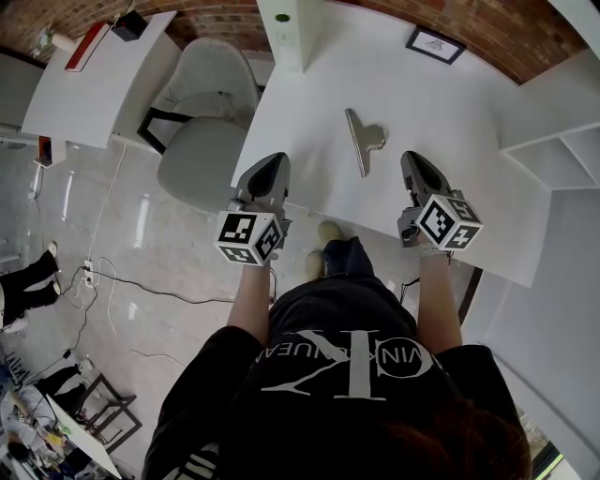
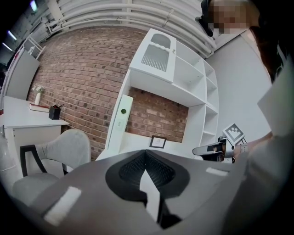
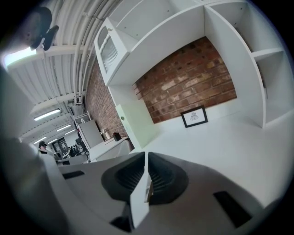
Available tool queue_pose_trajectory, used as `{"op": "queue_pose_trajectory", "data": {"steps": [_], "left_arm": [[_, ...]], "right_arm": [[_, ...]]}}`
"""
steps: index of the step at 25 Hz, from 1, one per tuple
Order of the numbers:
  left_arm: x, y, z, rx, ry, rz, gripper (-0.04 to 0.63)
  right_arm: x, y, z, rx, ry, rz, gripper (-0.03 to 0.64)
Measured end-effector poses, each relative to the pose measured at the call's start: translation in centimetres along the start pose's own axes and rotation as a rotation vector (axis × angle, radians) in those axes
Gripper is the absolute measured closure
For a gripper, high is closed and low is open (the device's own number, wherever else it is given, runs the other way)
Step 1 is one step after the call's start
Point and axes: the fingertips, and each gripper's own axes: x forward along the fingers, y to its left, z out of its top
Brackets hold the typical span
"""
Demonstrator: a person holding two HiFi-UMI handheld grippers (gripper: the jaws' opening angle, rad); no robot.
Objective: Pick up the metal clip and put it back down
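Metal clip (image 1: 363, 140): lying flat on the white table (image 1: 309, 103), held by nothing, its long bar pointing away from the person and its handles fanning out to the right. It is sitting between the two grippers and slightly beyond their tips, touching neither. Left gripper (image 1: 277, 161): hanging over the table's near left corner, left of the clip, jaws pressing together with nothing between them. Right gripper (image 1: 411, 159): hovering over the table to the clip's right, jaws likewise meeting along a thin seam and carrying nothing. Table surface: plain matt white; a small framed picture (image 1: 435, 44) is standing at the far side by the brick wall (image 1: 497, 28), and a white upright panel (image 1: 281, 28) with a green dot is standing at the far left. White shelving unit (image 2: 183, 82): rising over the back of the table and running down its right side. Room: a white padded chair (image 1: 202, 141) is standing just left of the table; beyond it a second white desk (image 1: 94, 84) is carrying a red book (image 1: 86, 47) and a black pot (image 1: 129, 24). Floor (image 1: 141, 244): pale and glossy, reflecting the ceiling lights, with cables (image 1: 141, 286) trailing across it.
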Motion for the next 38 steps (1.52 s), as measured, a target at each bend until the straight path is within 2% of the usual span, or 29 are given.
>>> {"op": "queue_pose_trajectory", "data": {"steps": [38], "left_arm": [[-2.3, -0.1, 3.8, 0.046, -0.106, 0.007, 0.584]], "right_arm": [[-3.3, 3.0, 3.6, -0.141, -0.127, 0.009, 0.588]]}}
